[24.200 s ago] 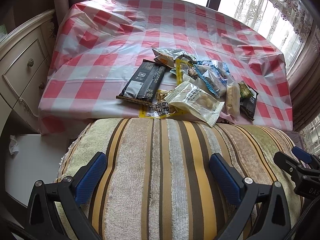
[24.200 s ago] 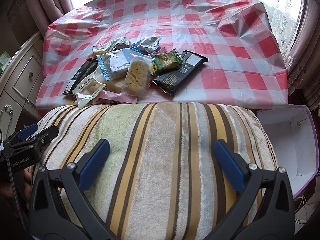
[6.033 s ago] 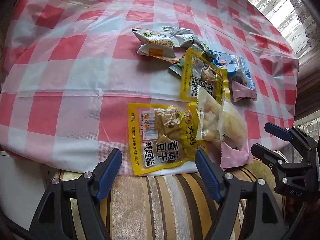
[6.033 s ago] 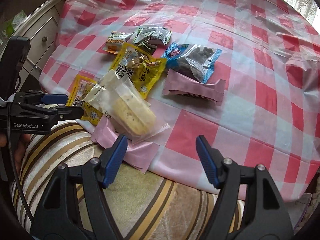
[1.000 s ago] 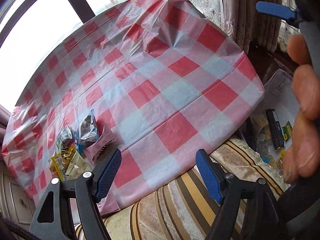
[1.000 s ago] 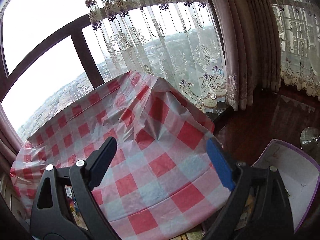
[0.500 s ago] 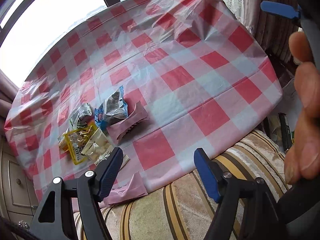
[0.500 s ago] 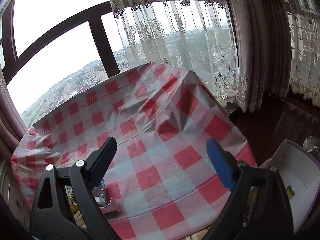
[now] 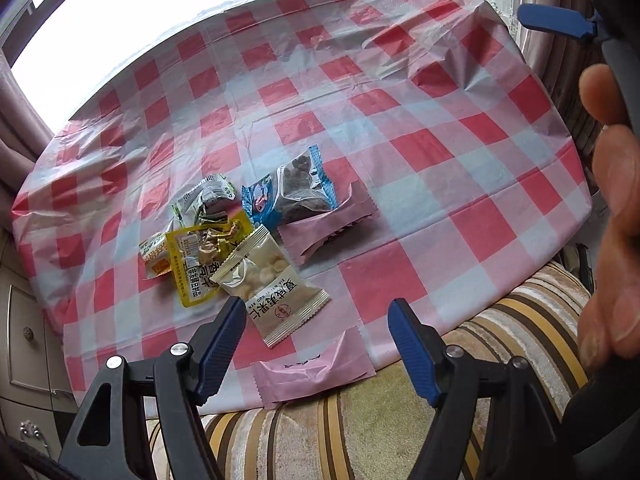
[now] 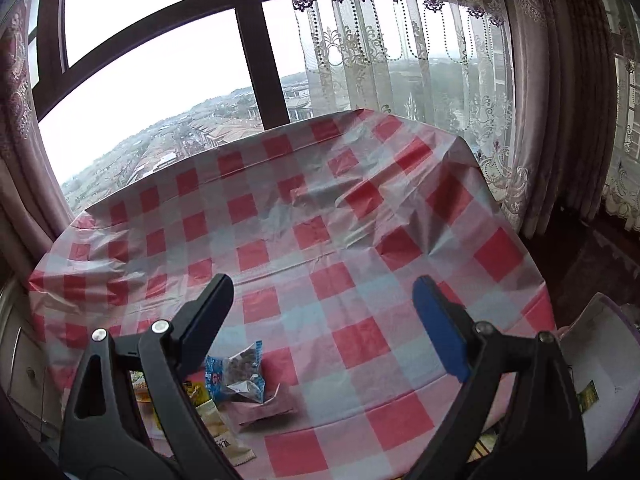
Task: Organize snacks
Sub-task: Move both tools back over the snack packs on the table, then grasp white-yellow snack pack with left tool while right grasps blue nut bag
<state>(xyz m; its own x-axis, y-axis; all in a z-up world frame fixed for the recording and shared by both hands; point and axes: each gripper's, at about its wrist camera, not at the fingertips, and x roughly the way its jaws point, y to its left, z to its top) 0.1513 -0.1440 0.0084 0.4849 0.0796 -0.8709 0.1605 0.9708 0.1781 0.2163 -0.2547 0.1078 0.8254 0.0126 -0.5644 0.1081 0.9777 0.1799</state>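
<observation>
Several snack packets lie on the red-checked tablecloth [image 9: 400, 128]: a beige nut packet [image 9: 276, 292], a yellow packet [image 9: 200, 260], a blue packet [image 9: 296, 192], a silver-green packet [image 9: 204, 200], and a pink packet [image 9: 328, 224]. A second pink packet [image 9: 316, 372] hangs over the table's near edge. My left gripper [image 9: 316, 320] hovers open above that edge, nothing between its pads. My right gripper [image 10: 324, 296] stands open and empty over the table, with the blue packet [image 10: 240, 372] and pink packet [image 10: 264, 408] low on its left. One blue fingertip of the right gripper [image 9: 556, 20] shows in the left wrist view.
A striped cushion [image 9: 360, 432] lies along the table's near side. A white box with a purple rim [image 10: 600, 360] at the right holds a green snack [image 10: 586, 394]. A dresser [image 9: 24, 340] stands at the left. A hand [image 9: 612, 220] fills the right edge. Curtains [image 10: 560, 120] hang behind.
Both views have swung across the table toward the snack pile. The packets now sit at the centre of the left wrist view and have entered the right wrist view at bottom left. Both jaws stay wide.
</observation>
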